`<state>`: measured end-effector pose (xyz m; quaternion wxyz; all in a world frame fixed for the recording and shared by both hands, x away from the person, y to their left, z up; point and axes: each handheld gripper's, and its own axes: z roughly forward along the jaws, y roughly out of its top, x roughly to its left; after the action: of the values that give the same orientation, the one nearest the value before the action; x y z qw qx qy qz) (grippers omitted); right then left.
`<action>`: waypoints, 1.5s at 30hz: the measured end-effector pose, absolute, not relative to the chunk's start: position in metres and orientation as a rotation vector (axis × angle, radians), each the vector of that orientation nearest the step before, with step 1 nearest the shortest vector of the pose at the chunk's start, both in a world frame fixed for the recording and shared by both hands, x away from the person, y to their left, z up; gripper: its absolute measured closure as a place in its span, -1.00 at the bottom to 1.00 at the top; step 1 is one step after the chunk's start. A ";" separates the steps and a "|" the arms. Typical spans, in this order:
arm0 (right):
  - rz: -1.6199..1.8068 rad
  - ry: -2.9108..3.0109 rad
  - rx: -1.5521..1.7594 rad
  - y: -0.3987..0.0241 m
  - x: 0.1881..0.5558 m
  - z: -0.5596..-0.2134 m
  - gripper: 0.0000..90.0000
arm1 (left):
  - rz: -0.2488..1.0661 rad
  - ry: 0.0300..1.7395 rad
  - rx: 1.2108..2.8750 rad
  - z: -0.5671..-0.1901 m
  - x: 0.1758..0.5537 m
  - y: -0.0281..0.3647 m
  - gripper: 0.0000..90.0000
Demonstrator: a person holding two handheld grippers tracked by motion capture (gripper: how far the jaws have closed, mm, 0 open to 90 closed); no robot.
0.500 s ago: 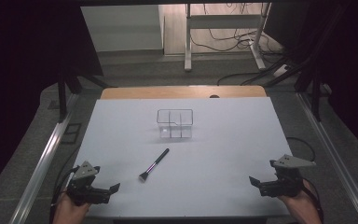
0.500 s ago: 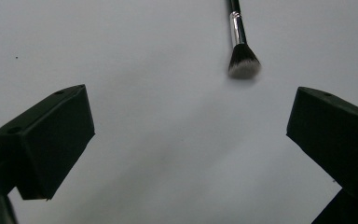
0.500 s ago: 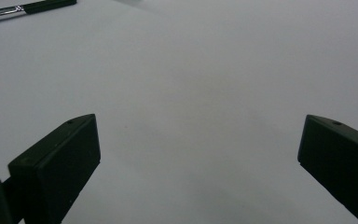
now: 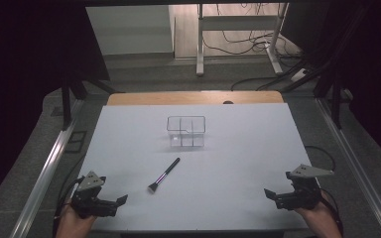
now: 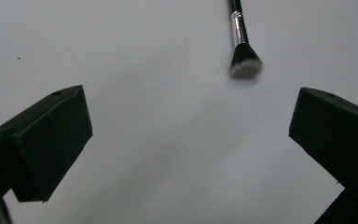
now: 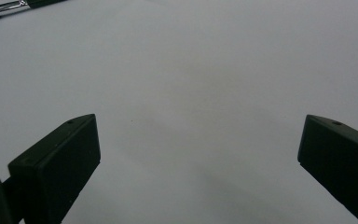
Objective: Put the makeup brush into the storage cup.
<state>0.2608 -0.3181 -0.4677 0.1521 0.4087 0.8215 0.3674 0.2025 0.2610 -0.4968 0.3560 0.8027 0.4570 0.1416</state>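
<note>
A black makeup brush with a silver ferrule lies on the white table, bristles toward the near left. Behind it stands a clear plastic box split into compartments. My left gripper rests at the near left corner, open and empty; in the left gripper view the brush head lies ahead of the wide-apart jaws. At the near right corner my right gripper is open with bare table between its jaws. The brush ferrule crosses the top left corner of the right gripper view.
A wooden strip borders the table's far edge. Metal rails run along both sides. Beyond the table stands a white desk frame with cables on the floor.
</note>
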 end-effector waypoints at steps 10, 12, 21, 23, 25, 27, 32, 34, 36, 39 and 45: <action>1.046 2.372 1.169 -0.316 0.261 -0.468 -1.00 | 0.367 1.165 2.062 -0.497 0.203 0.262 -1.00; 1.045 2.373 1.168 -0.317 0.261 -0.469 -1.00 | 0.368 1.162 2.059 -0.497 0.203 0.262 -1.00; 1.040 2.379 1.165 -0.316 0.261 -0.469 -1.00 | 0.333 1.158 2.048 -0.493 0.209 0.259 -1.00; 1.041 2.379 1.165 -0.316 0.261 -0.469 -1.00 | 0.352 1.138 2.069 -0.492 0.209 0.257 -1.00; 1.041 2.379 1.167 -0.316 0.261 -0.469 -1.00 | 0.363 1.129 2.089 -0.491 0.210 0.255 -1.00; 1.041 2.378 1.163 -0.316 0.261 -0.469 -1.00 | 0.358 1.127 2.093 -0.490 0.211 0.254 -1.00; 1.030 2.378 1.165 -0.315 0.261 -0.469 -1.00 | 0.376 1.138 2.121 -0.490 0.212 0.251 -1.00; 1.033 2.380 1.167 -0.314 0.261 -0.469 -1.00 | 0.377 1.141 2.127 -0.490 0.213 0.251 -1.00; 1.028 2.387 1.160 -0.313 0.261 -0.469 -1.00 | 0.382 1.139 2.133 -0.489 0.213 0.251 -1.00; 1.026 2.388 1.155 -0.312 0.261 -0.469 -1.00 | 0.383 1.140 2.137 -0.489 0.214 0.250 -1.00; 1.019 2.390 1.147 -0.310 0.260 -0.469 -1.00 | 0.378 1.130 2.158 -0.486 0.220 0.246 -0.99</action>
<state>0.2605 -0.3103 -0.4686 0.1503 0.3993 0.8319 0.3549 0.2201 0.2457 -0.4859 0.3318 0.8257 0.4326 0.1448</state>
